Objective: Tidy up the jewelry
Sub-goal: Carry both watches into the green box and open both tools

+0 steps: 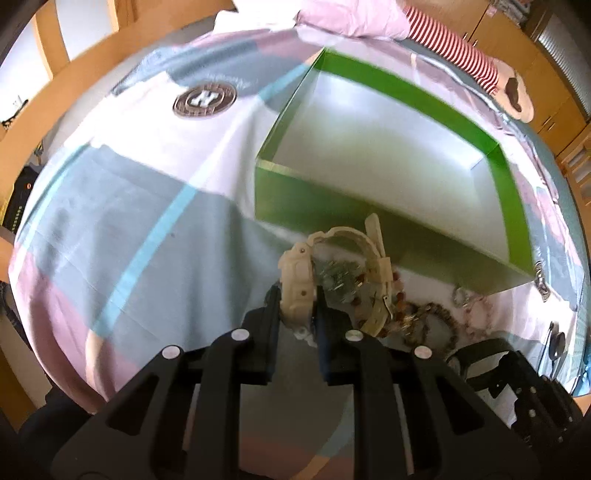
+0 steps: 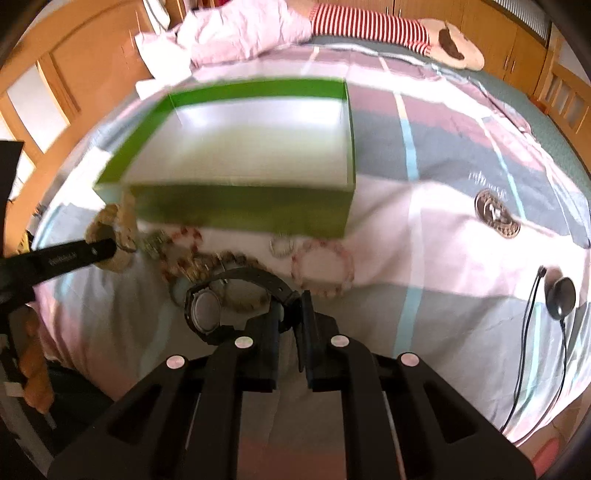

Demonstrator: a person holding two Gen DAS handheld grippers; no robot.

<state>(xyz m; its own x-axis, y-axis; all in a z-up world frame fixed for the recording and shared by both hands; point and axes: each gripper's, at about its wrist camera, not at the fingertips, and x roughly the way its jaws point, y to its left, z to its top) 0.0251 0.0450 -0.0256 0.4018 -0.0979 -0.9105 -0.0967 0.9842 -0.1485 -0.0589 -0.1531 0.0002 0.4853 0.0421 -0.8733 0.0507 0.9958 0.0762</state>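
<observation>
An open green box [image 1: 391, 88] with a pale empty inside lies on the bed; it also shows in the right wrist view [image 2: 240, 212]. My left gripper [image 1: 297, 295] is shut on a cream watch [image 1: 295, 280], held in front of the box's near wall. My right gripper [image 2: 291, 306] is shut on the strap of a black watch [image 2: 207, 308]. Bead bracelets [image 2: 321, 269] and other jewelry [image 2: 192, 262] lie in a pile on the sheet before the box. The left gripper's finger [image 2: 66, 260] shows at the left of the right wrist view.
The bed has a pink, grey and white sheet [image 1: 110, 221] with a round badge print [image 1: 205, 99]. A pink pillow [image 2: 243, 29] and a striped stuffed toy [image 2: 388, 26] lie behind the box. A black cable with a round puck [image 2: 559, 291] lies at the right. A wooden bed frame [image 2: 55, 74] surrounds the bed.
</observation>
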